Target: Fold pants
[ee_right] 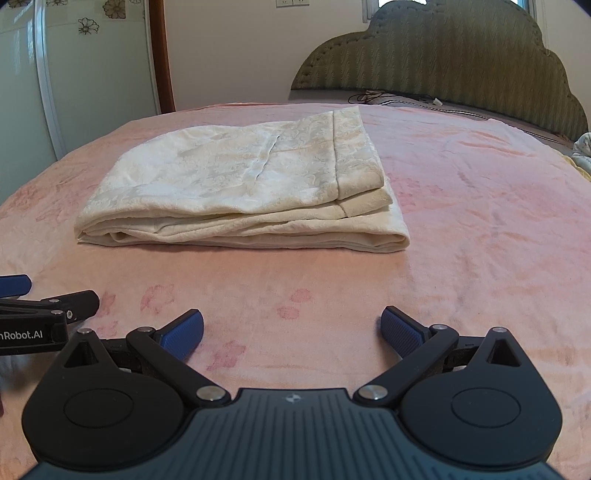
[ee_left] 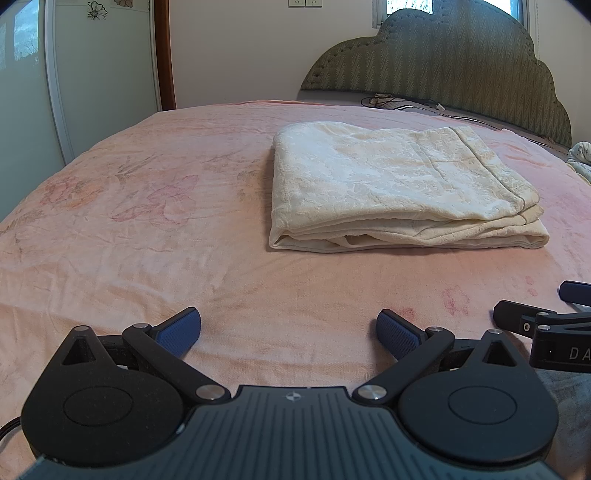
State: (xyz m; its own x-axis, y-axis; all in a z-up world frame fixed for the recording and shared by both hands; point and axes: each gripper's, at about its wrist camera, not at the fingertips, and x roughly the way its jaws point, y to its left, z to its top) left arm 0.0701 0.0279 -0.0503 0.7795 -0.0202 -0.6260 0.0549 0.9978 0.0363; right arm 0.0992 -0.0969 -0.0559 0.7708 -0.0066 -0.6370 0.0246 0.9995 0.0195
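Cream pants (ee_left: 399, 188) folded on pink blanket (ee_left: 147, 229); both grippers spread, apart.

- pink floral plush blanket (ee_left: 147, 236) covers the bed
- green quilted scalloped headboard (ee_left: 461, 62) against the cream wall
- black and white cables (ee_right: 399, 96) lying at the headboard's base
- white wardrobe door with flower decals (ee_right: 88, 66), left
- white wall sockets (ee_left: 304, 3) up top

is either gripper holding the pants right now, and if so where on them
Nothing is held. The left gripper and the right gripper are both open over the pink bedspread, short of the folded cream pants, touching no part of them.
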